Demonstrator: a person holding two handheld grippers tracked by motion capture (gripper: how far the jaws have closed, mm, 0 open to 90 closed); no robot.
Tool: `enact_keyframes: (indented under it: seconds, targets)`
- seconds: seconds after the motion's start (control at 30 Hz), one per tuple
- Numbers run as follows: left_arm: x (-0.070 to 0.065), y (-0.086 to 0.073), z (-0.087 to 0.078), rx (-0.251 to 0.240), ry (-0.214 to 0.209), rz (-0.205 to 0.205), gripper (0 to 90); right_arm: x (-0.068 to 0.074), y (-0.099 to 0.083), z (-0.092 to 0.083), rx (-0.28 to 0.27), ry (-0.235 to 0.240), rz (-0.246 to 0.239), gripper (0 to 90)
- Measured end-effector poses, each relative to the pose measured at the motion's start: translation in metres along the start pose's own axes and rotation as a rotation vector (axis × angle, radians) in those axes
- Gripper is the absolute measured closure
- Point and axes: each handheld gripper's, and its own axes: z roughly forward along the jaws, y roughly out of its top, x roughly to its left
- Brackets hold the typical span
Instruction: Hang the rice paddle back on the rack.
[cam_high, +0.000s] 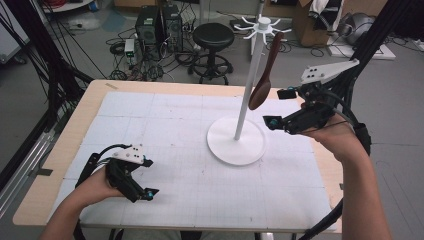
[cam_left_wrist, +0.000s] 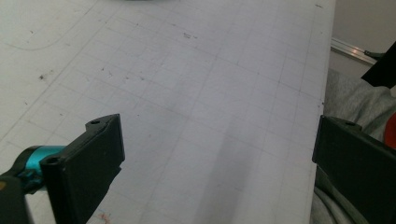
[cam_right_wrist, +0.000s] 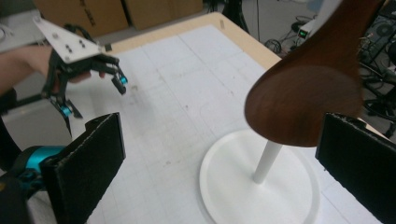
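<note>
Lab floor behind is all cables, PC towers and a black stool (cam_high: 213, 36). White gridded mat (cam_high: 175, 150) covers the wooden table. Dark brown wooden spoon (cam_high: 265, 75), glossy, oval bowl down, hangs by its handle from the white hook stand (cam_high: 239, 142) at 1 o'clock of the mat centre; round base, thin post. Right gripper (cam_high: 280, 107) at 3 o'clock, just beside the spoon bowl, jaws wide apart, nothing gripped. Left gripper (cam_high: 147, 177) at 8 o'clock, low over the mat, jaws apart, empty.
</note>
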Motion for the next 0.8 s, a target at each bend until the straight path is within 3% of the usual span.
enact_keyframes:
  seconds: [0.17, 0.3, 0.8]
  targets:
    - [0.000, 0.000, -0.002, -0.024, 0.007, -0.009, 2.9, 0.012, 0.002, 0.002, -0.001, 0.011, -0.043, 0.2]
    - [0.001, 0.000, -0.005, -0.038, 0.006, -0.012, 2.9, 0.018, -0.001, 0.004, -0.024, 0.029, -0.011, 0.3]
    - [0.002, -0.001, -0.009, -0.055, 0.023, -0.013, 2.9, 0.032, -0.036, 0.015, -0.044, 0.016, 0.001, 0.3]
